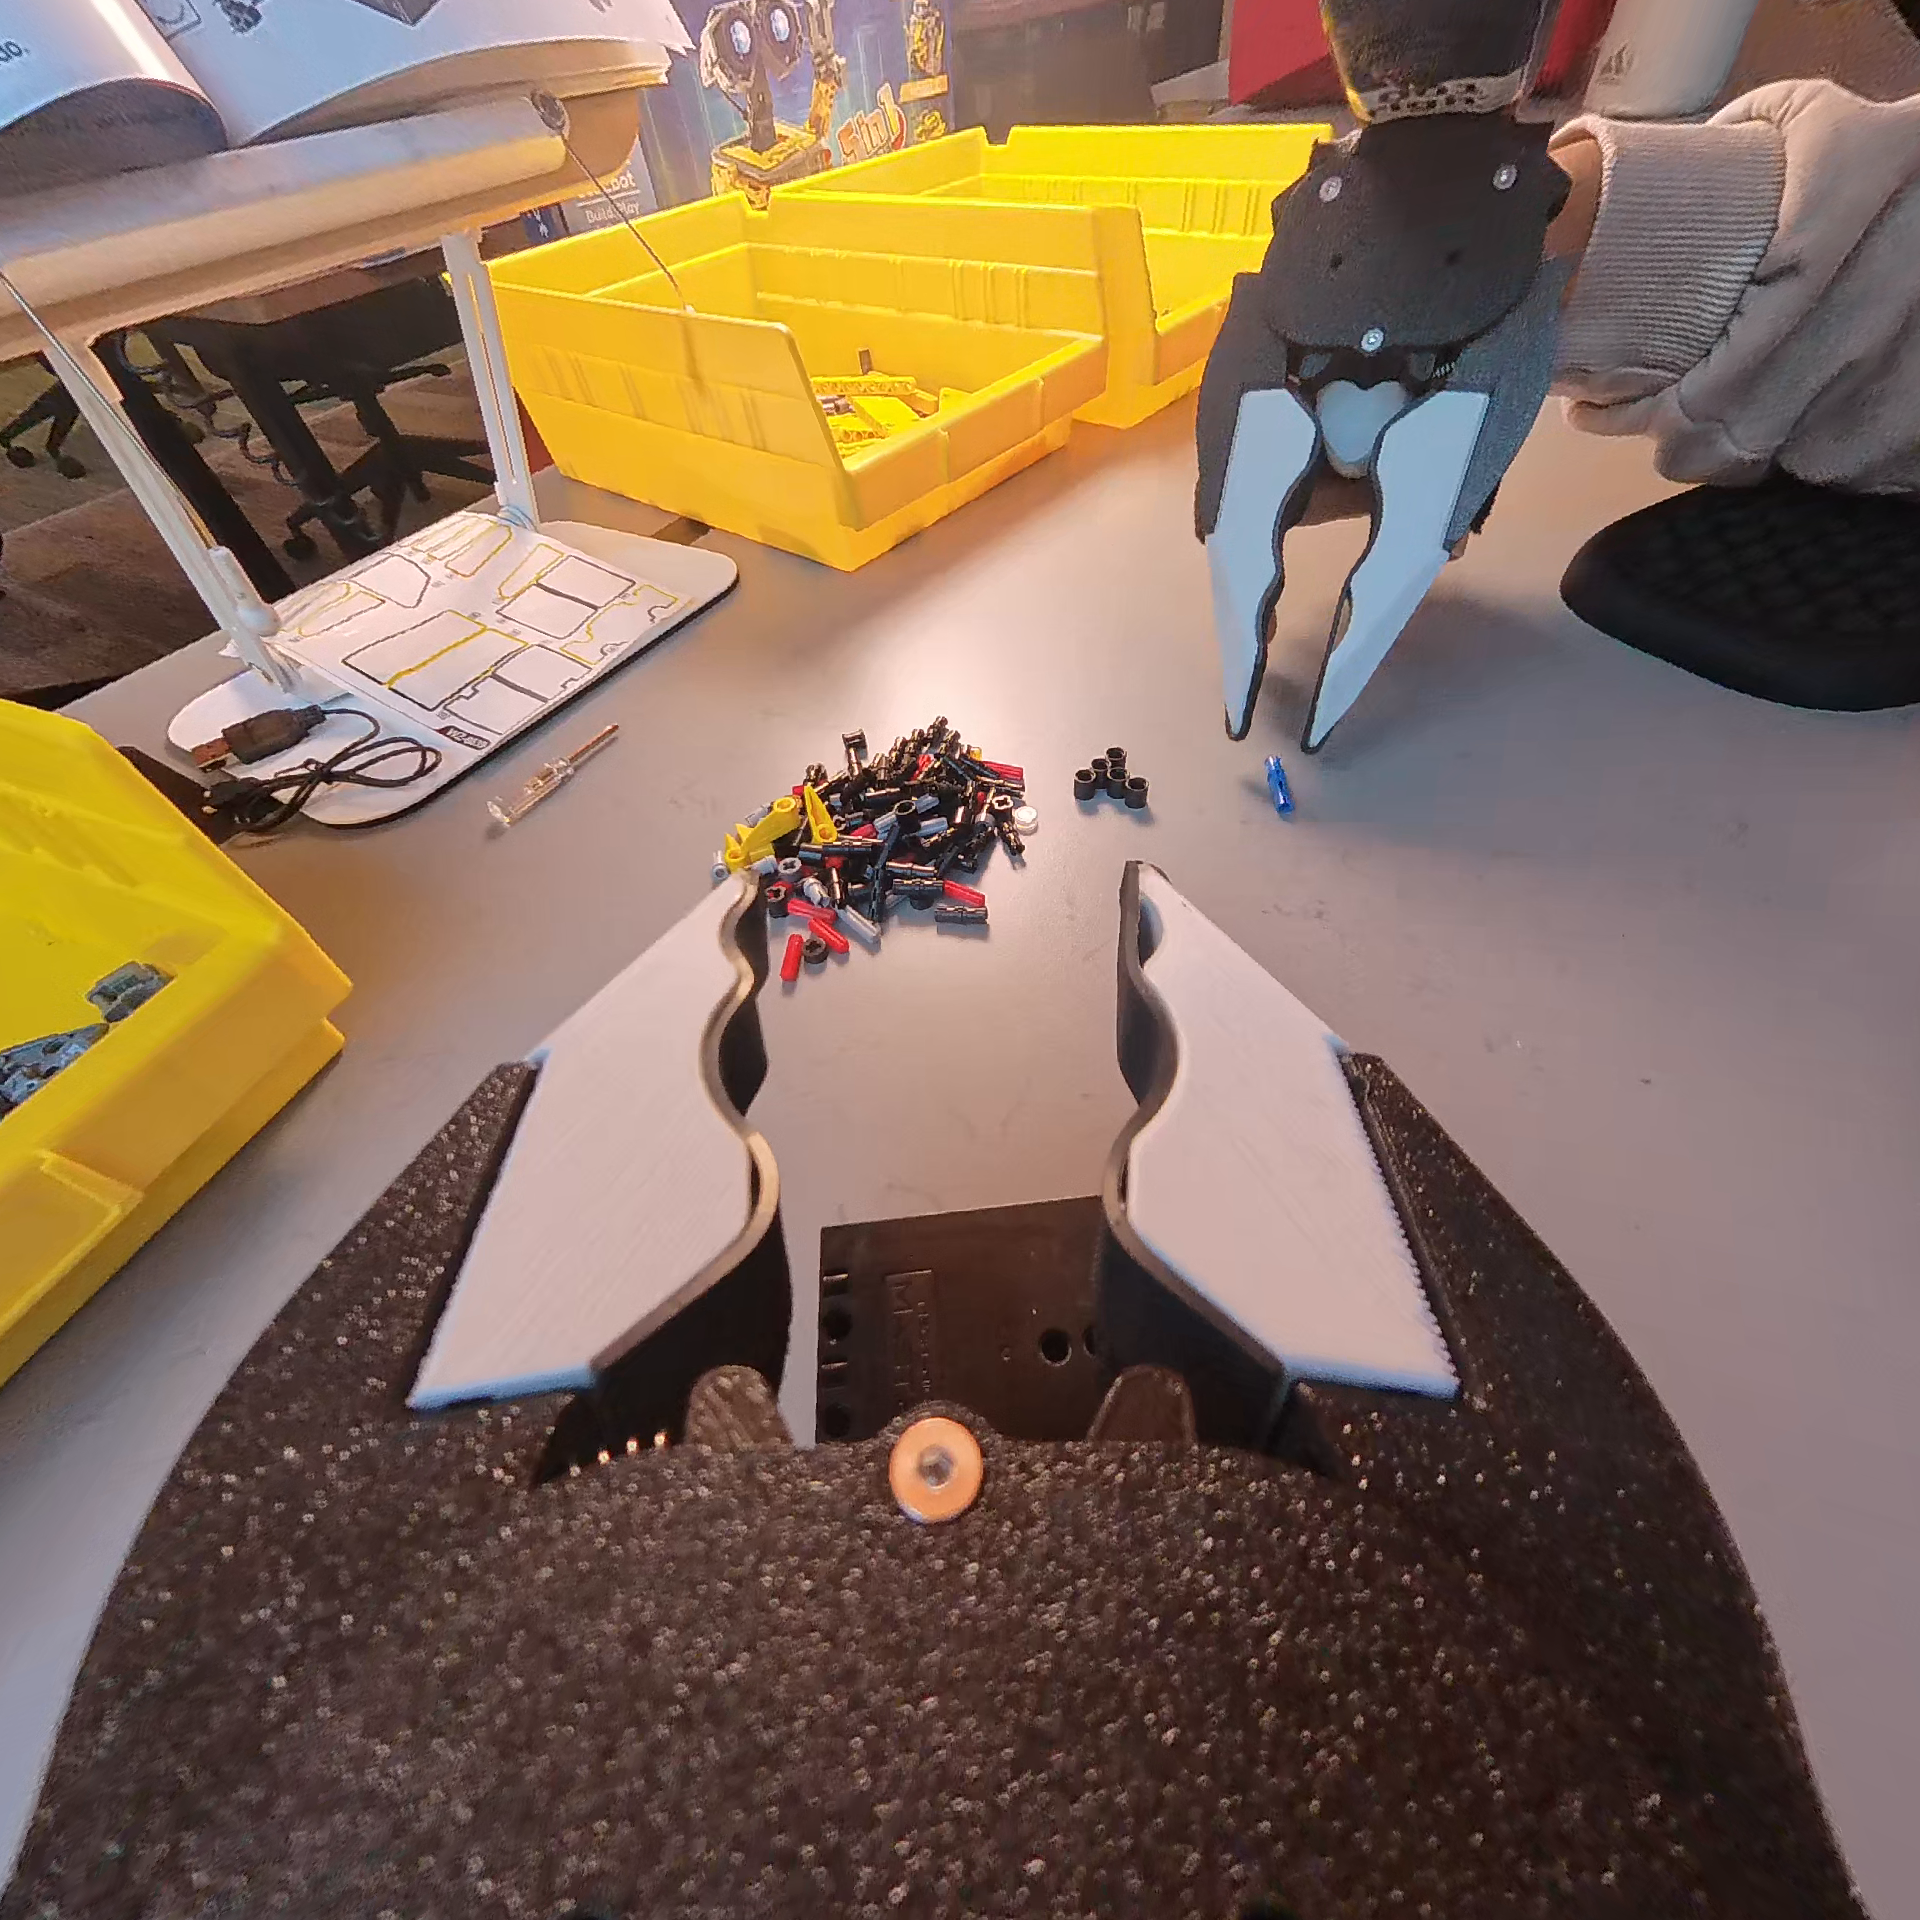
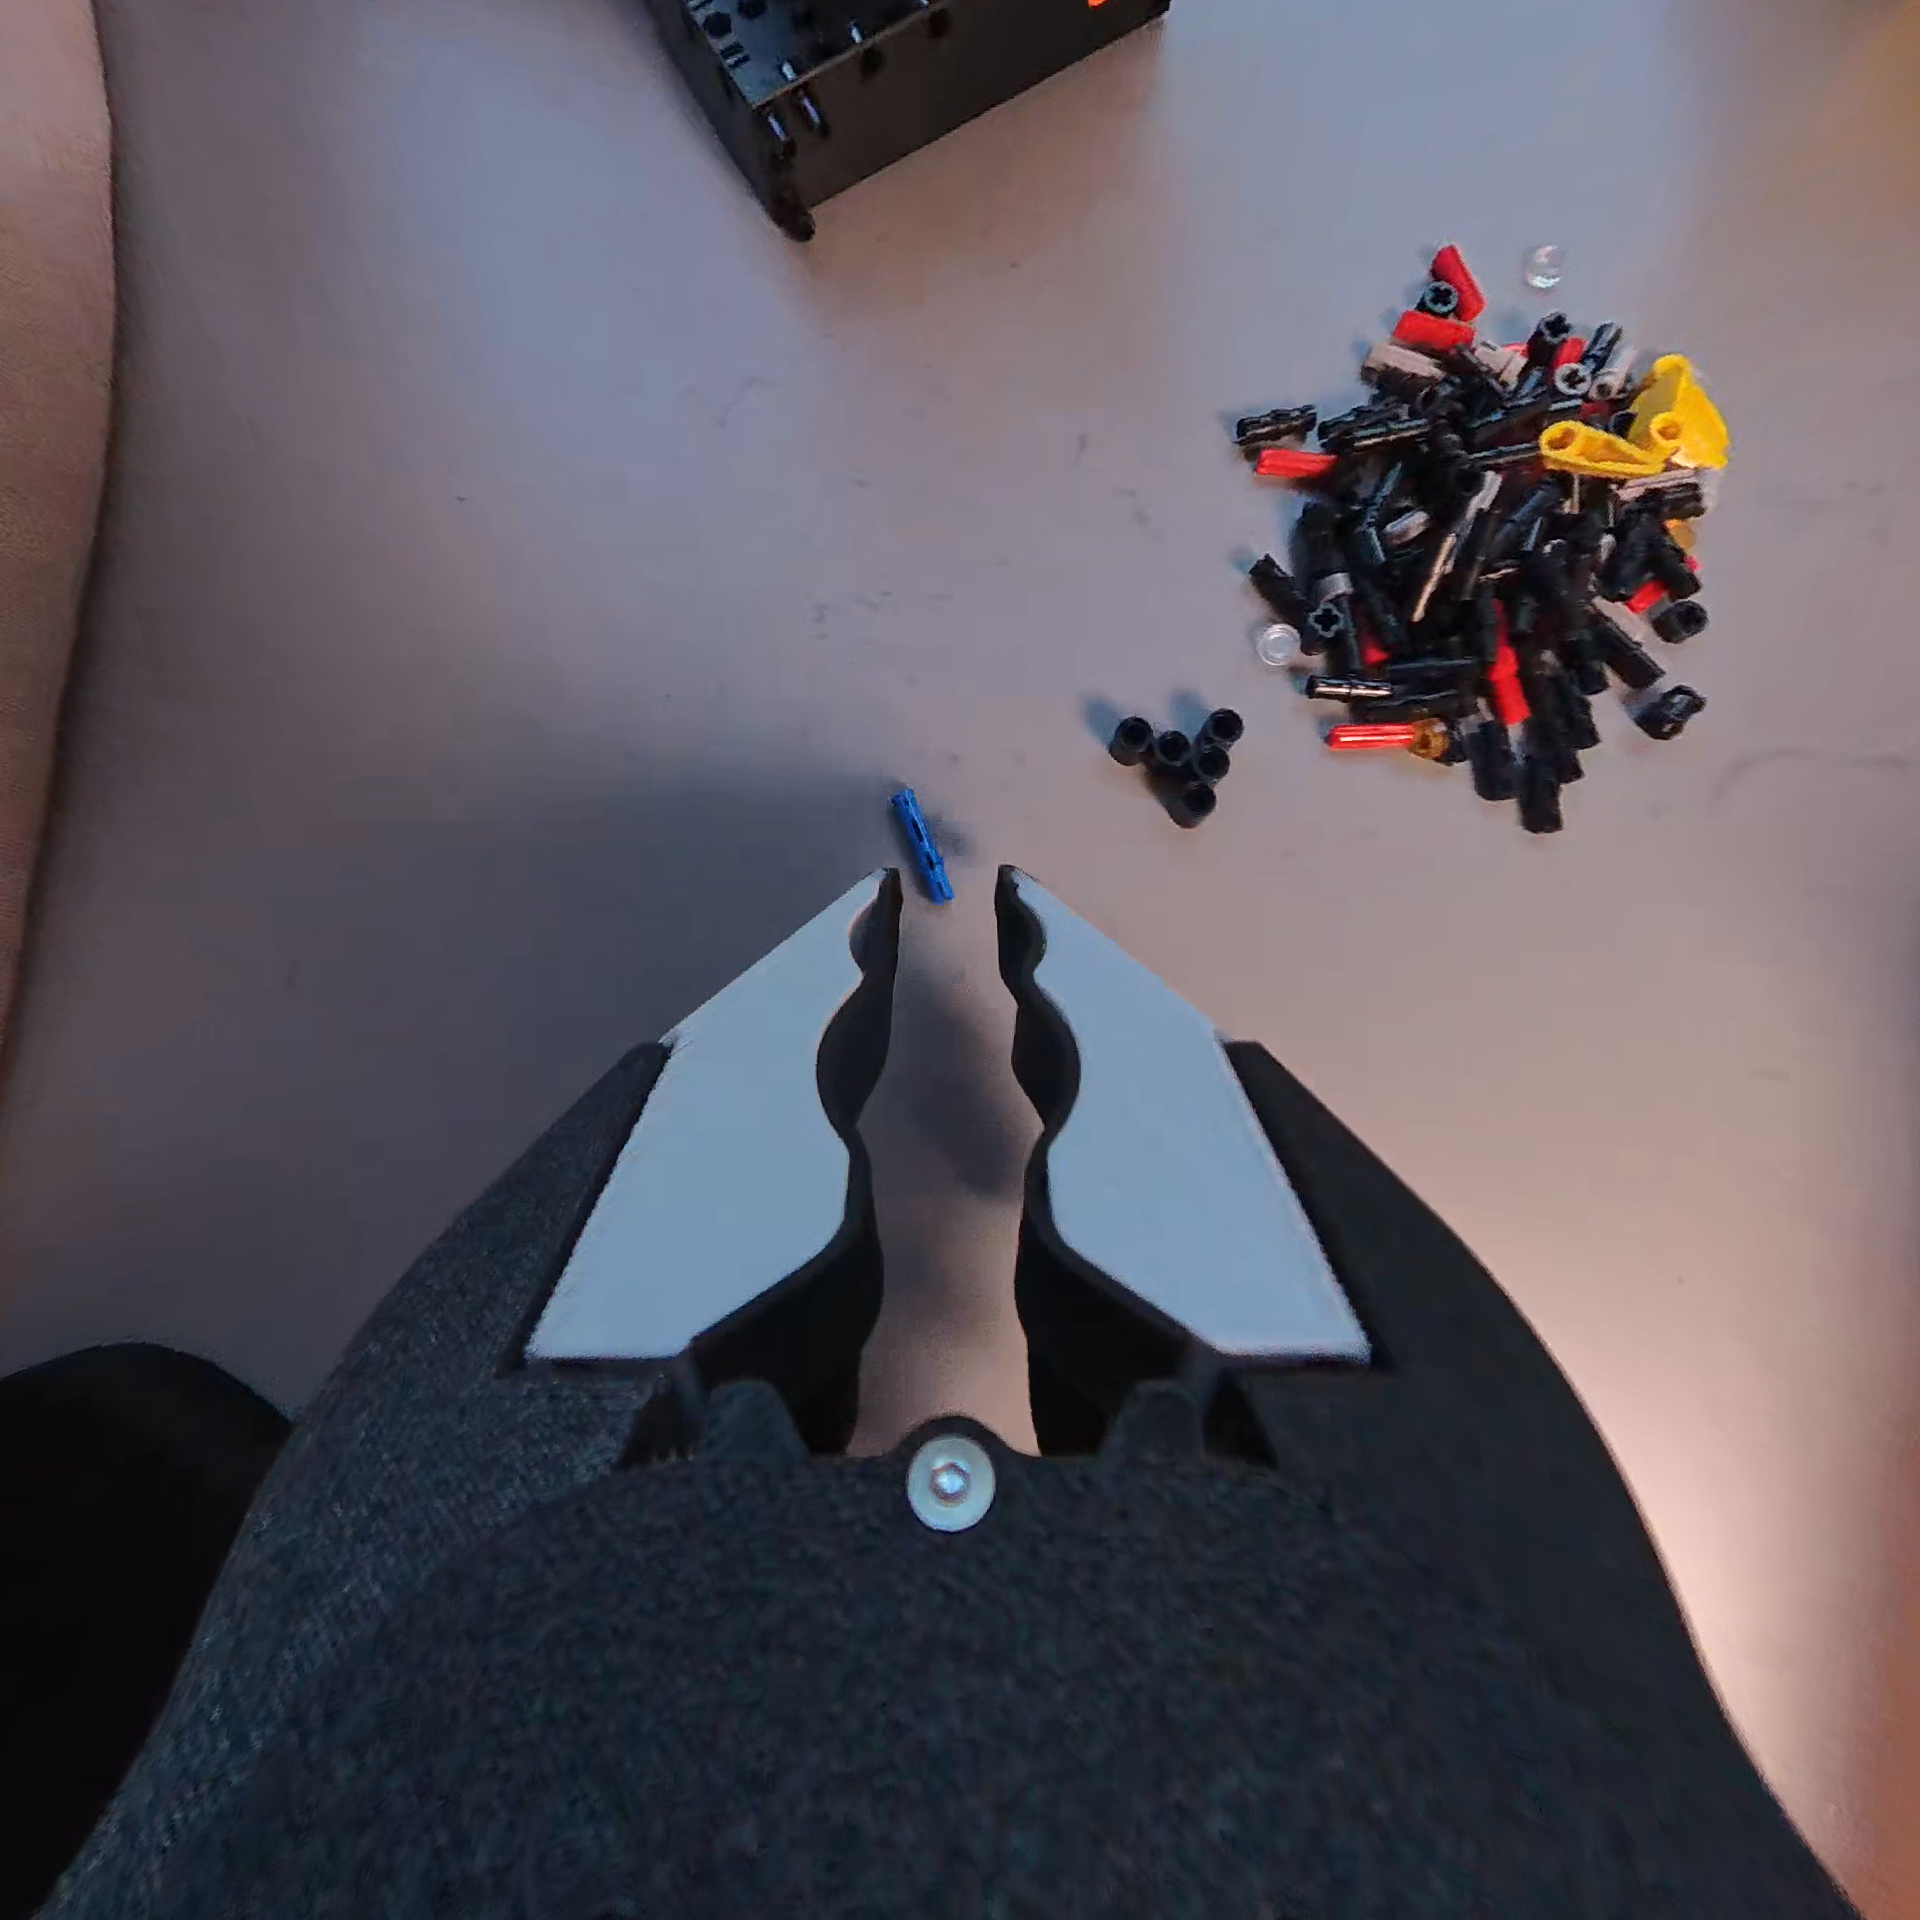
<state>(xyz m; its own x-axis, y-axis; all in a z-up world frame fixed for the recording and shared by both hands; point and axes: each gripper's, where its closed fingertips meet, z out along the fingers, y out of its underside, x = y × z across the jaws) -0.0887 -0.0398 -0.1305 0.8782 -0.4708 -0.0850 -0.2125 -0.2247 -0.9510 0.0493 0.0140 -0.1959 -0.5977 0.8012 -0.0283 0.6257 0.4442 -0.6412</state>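
A small blue pin [image 2: 922,844] lies on the grey table, just ahead of my right gripper [image 2: 945,883], which is open and empty with its tips close above the table on either side of the pin's near end. In the left wrist view the right gripper [image 1: 1273,736] points down just above the blue pin [image 1: 1280,783]. A pile of small black, red, grey and yellow building pieces [image 1: 894,831] lies in front of my left gripper [image 1: 940,883], which is open wide and empty; the pile [image 2: 1496,540] also shows in the right wrist view. A black cluster piece [image 2: 1179,758] lies between pile and pin.
Yellow bins [image 1: 821,343] stand at the back, another yellow bin [image 1: 125,1039] at the left. A white stand [image 1: 457,644] holds an open booklet, with a cable and a small screwdriver [image 1: 551,774] by it. A black boxy part [image 2: 894,94] lies farther off. A black round object [image 1: 1756,592] sits right. My hands' fingertips stand some 15 centimetres from each other. It is some 15 centimetres from my right tips to the black round object [image 1: 1756,592]. The right camera catches it too, in the right wrist view [image 2: 108,1562].
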